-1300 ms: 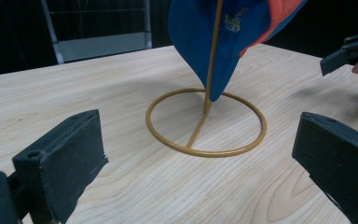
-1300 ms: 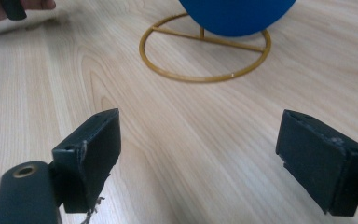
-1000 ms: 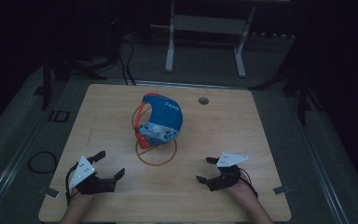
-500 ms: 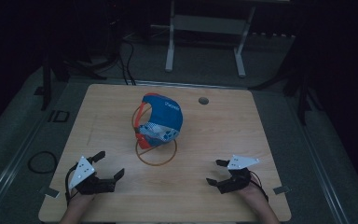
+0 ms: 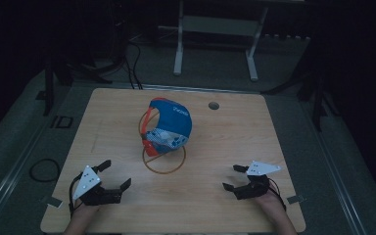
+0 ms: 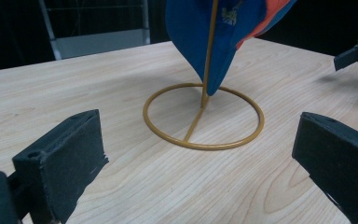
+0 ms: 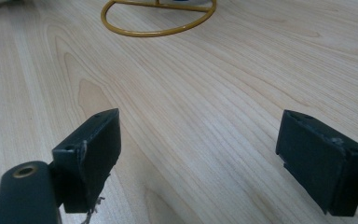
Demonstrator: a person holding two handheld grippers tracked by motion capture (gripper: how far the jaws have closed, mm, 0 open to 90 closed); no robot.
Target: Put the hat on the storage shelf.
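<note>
Both tongs, left [image 5: 115,174] and right [image 5: 236,177], sat spread apart on the table [image 5: 274,132], while mid-table the cap [image 5: 169,128] on its wire stand [image 5: 164,164] looked light, soft, best pinched by the brim.

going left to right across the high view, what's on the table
left tool → blue and orange cap on its yellow wire stand → small round hole in the table → right tool
</note>
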